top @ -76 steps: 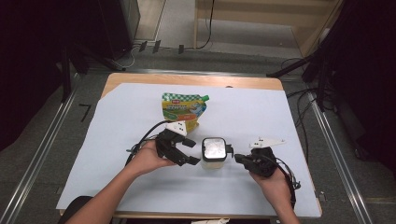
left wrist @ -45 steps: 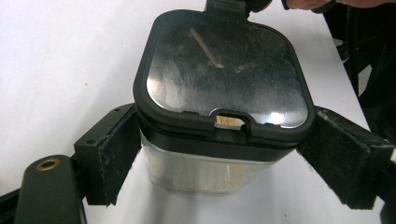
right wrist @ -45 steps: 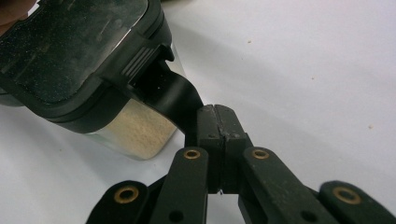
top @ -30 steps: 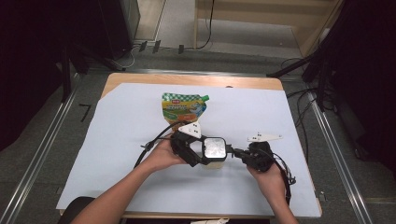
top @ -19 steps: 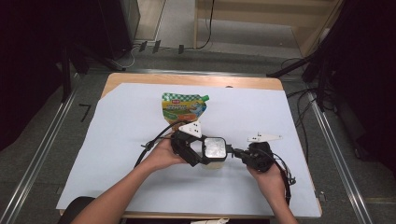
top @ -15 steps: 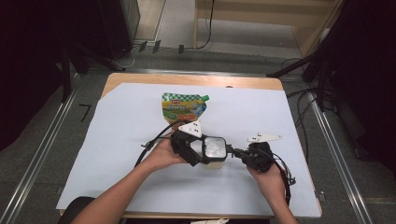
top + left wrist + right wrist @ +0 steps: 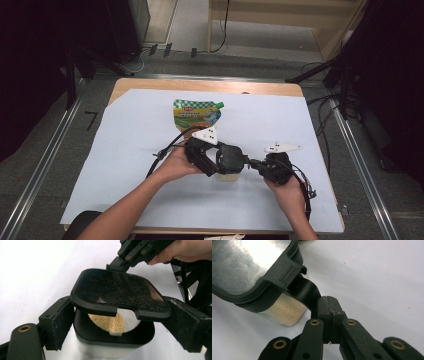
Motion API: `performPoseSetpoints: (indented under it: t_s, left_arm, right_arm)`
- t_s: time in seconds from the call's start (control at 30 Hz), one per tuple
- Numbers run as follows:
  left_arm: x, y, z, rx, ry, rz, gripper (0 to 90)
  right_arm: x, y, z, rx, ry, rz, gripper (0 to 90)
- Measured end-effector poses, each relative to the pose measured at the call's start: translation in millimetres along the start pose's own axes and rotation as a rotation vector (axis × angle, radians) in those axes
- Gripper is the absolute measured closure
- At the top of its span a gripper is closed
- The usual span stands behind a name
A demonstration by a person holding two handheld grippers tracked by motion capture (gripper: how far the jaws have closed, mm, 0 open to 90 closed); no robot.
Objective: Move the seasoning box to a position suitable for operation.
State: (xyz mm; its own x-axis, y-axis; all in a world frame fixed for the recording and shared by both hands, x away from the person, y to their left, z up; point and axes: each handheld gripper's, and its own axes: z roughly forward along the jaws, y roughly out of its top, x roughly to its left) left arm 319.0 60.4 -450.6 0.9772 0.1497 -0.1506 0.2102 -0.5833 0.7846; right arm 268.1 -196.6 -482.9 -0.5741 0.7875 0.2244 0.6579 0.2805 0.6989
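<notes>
**Three cameras, one shared container**

The worktop (image 7: 125, 150) is viewed from above and behind the person, facing forward and down. The container (image 7: 112, 340) is seen very close along the left tool (image 7: 117, 325), and its lid tab along the right tool (image 7: 328, 307). All views share it.

Jar (image 7: 228, 176): in the high view mostly hidden under the left gripper (image 7: 220, 159).
Lid (image 7: 117, 292): covers most of the granules (image 7: 107, 322) in the left gripper view.
Pouch (image 7: 196, 115): print too small to read.
Right gripper (image 7: 328, 305): body cut off by the bottom edge in its own view.
</notes>
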Motion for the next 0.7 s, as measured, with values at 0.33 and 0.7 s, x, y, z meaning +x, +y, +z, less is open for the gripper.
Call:
performPoseSetpoints:
  t_s: [0.33, 0.7]
  left_arm:
    - [-2.6, 6.9, -0.1, 0.015, 0.017, 0.006, 15.4]
    - [-8.8, 18.2, 0.7, 0.021, -0.05, 0.023, 38.3]
  right_arm:
    - [0.3, -0.5, -0.3, -0.004, 0.003, 0.003, 90.0]
    - [0.8, -0.8, -0.9, -0.004, 0.003, 0.001, 90.0]
